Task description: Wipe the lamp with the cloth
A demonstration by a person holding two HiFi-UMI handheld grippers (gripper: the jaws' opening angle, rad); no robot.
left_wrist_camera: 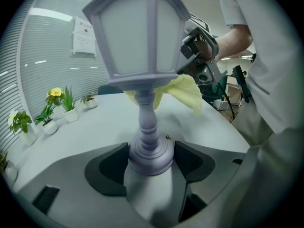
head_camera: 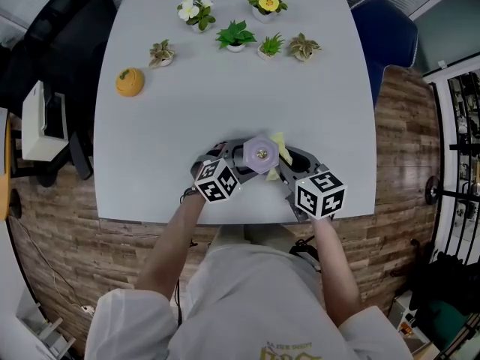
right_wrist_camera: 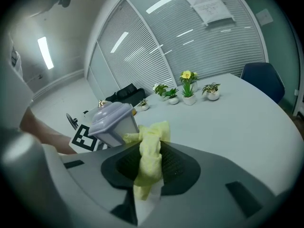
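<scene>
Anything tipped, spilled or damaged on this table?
Nothing stands out. The lamp stands upright, its base gripped by the left gripper; the right gripper holds the cloth at its shade; the plants stand upright.

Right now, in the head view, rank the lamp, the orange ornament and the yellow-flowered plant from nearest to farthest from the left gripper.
1. lamp: at the near edge, its base held in the left gripper.
2. orange ornament: left side, mid-table.
3. yellow-flowered plant: far edge, right of centre.

Probably an office meeting room: blind-covered glass partition point(right_wrist_camera: 190, 37), posted notice point(right_wrist_camera: 209, 6), blue chair point(right_wrist_camera: 262, 80).
</scene>
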